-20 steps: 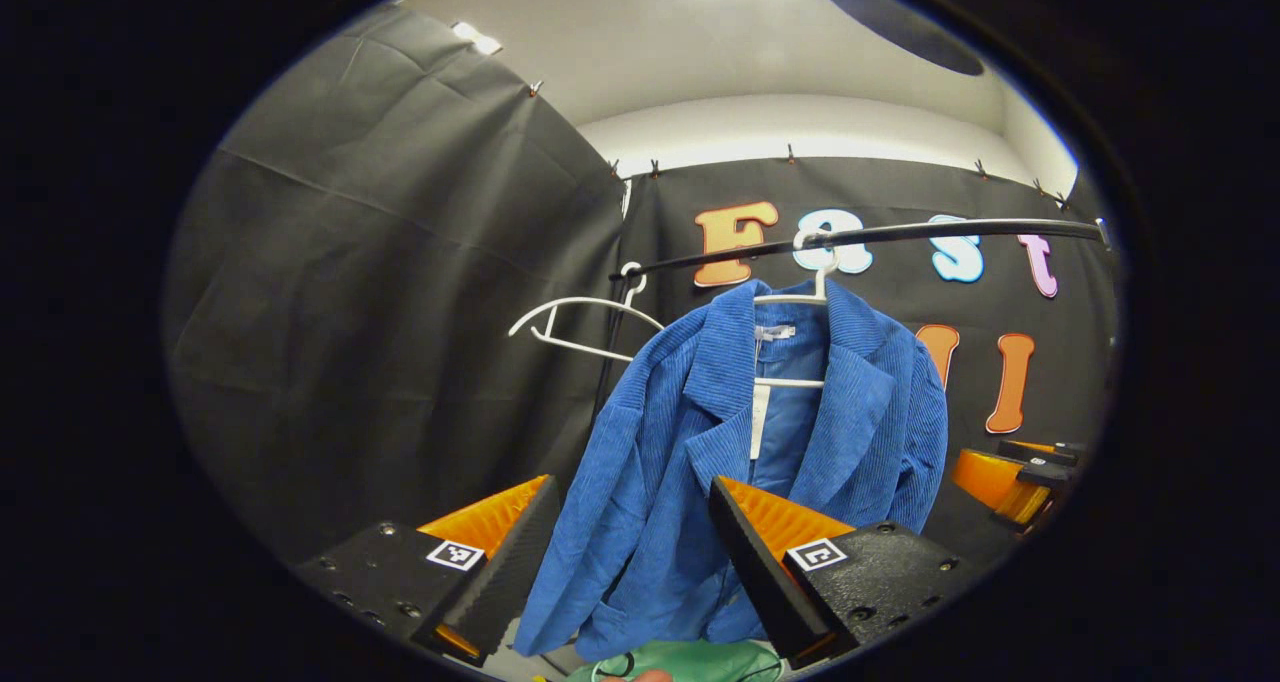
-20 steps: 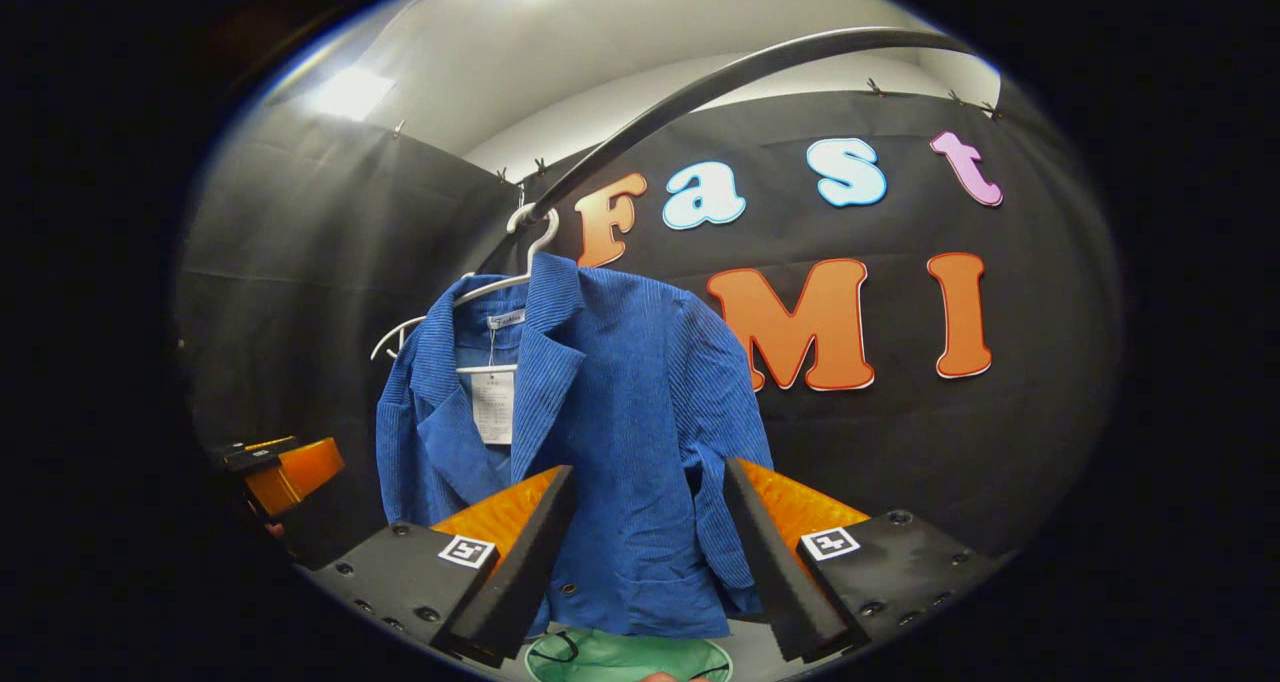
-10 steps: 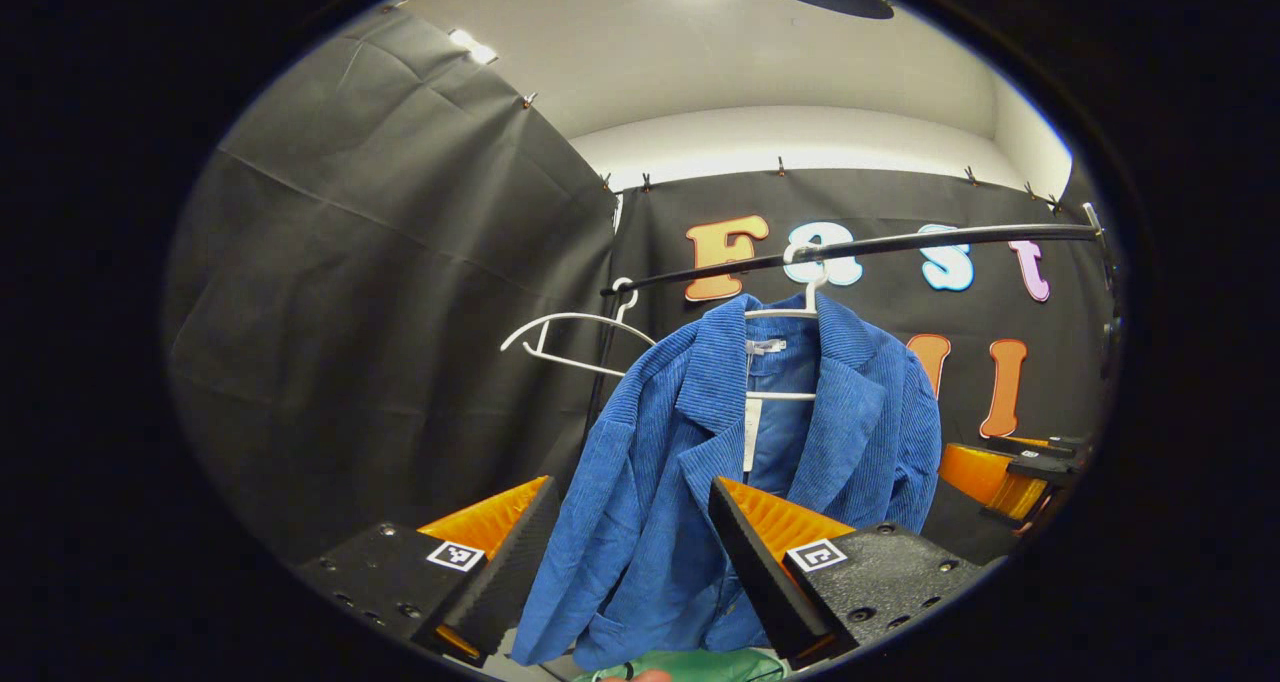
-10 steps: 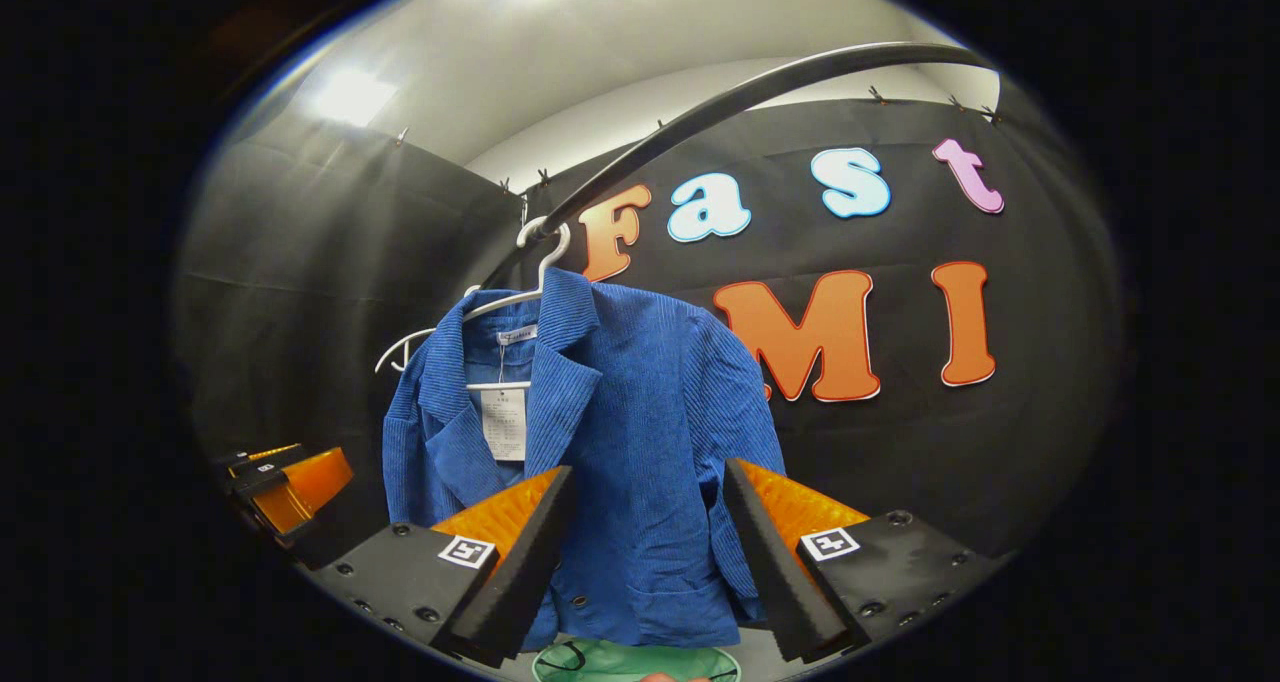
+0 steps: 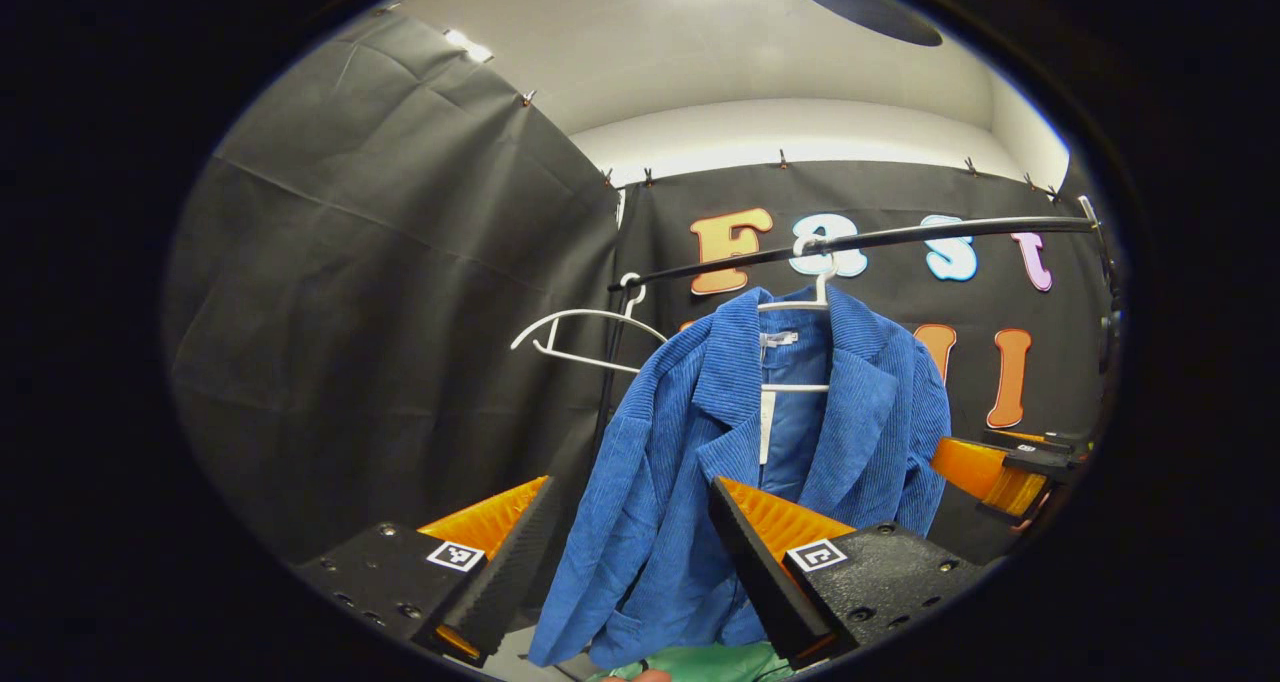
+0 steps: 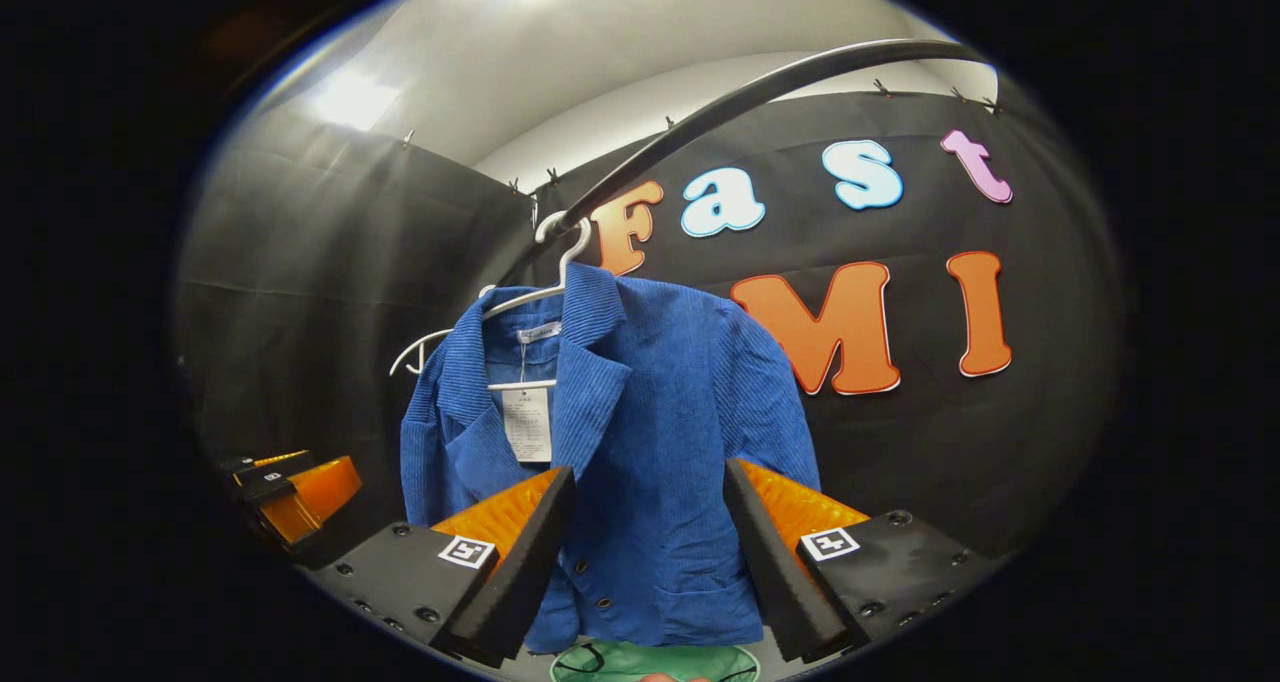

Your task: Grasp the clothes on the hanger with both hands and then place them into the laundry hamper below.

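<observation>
A blue corduroy jacket (image 5: 690, 462) (image 6: 640, 432) hangs on a white hanger (image 5: 815, 297) (image 6: 560, 262) from a dark rail (image 5: 900, 237) (image 6: 760, 87). Below it the green rim of the laundry hamper (image 5: 715, 664) (image 6: 655, 660) shows at the bottom edge. My left gripper (image 5: 630, 552) stands open in front of the jacket's left half, apart from the cloth. My right gripper (image 6: 650, 552) stands open in front of the jacket's right half, with nothing between its fingers. The right gripper (image 5: 1010, 467) also appears beside the jacket's far sleeve in the left gripper view, and the left gripper (image 6: 290, 482) at the left in the right gripper view.
A second, bare white hanger (image 5: 585, 327) (image 6: 425, 347) hangs on the rail to the left of the jacket. The rail's upright post (image 5: 605, 382) stands behind the jacket's left shoulder. Black cloth walls close the booth at the back and left.
Both views have shifted slightly, with the jacket sitting a little farther right in the right gripper view. Both grippers stay open and the jacket still hangs untouched.
</observation>
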`<state>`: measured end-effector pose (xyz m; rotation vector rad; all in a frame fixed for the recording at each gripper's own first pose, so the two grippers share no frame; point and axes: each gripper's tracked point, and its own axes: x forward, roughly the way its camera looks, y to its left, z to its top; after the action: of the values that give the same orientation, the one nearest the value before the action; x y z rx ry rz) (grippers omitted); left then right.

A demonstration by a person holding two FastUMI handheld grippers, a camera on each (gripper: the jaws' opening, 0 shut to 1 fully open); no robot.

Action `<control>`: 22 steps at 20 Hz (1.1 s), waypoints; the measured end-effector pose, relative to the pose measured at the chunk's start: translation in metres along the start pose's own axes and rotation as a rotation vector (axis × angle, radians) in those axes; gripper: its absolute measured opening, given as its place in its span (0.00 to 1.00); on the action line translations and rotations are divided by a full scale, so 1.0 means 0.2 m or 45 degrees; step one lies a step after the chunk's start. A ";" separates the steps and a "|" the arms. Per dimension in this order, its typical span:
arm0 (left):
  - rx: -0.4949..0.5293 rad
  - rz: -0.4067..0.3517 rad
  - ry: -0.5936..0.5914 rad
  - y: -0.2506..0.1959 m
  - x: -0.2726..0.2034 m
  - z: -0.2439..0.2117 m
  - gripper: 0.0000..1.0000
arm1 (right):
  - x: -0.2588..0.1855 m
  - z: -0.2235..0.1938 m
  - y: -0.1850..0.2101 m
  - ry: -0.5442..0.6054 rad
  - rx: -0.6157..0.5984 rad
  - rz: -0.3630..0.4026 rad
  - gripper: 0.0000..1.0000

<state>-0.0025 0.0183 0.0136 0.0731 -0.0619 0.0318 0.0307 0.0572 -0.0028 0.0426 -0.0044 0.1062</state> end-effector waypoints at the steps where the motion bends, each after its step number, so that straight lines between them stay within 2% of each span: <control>1: -0.002 0.003 0.007 0.01 0.00 -0.01 0.92 | 0.02 -0.02 0.03 0.013 0.000 0.014 0.96; 3: -0.003 0.013 0.013 0.03 0.00 -0.01 0.92 | 0.10 -0.10 0.08 0.073 -0.027 0.030 0.96; 4: -0.003 0.019 0.014 0.04 0.00 -0.01 0.92 | 0.14 -0.13 0.13 0.094 -0.026 0.044 0.90; 5: -0.002 0.025 0.015 0.05 0.00 -0.01 0.92 | 0.19 -0.15 0.17 0.108 -0.011 0.066 0.96; 7: 0.001 0.034 0.015 0.07 -0.01 -0.01 0.92 | 0.27 -0.18 0.24 0.124 0.029 0.092 0.96; 10: 0.008 0.060 0.013 0.10 -0.03 0.00 0.92 | 0.40 -0.26 0.26 0.172 0.046 0.073 0.96; 15: 0.000 0.100 0.020 0.17 -0.05 -0.01 0.92 | 0.62 -0.34 0.17 0.173 0.036 -0.087 0.96; 19: -0.005 0.127 0.034 0.20 -0.07 -0.02 0.92 | 0.72 -0.37 0.01 0.145 0.002 -0.284 0.96; 22: 0.008 0.138 0.037 0.23 -0.08 -0.03 0.92 | 0.71 -0.36 -0.07 0.122 0.021 -0.304 0.96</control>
<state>-0.0195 0.0635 0.0105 0.0752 -0.0365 0.1416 0.1739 0.0624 -0.0741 0.0540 0.0968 -0.1305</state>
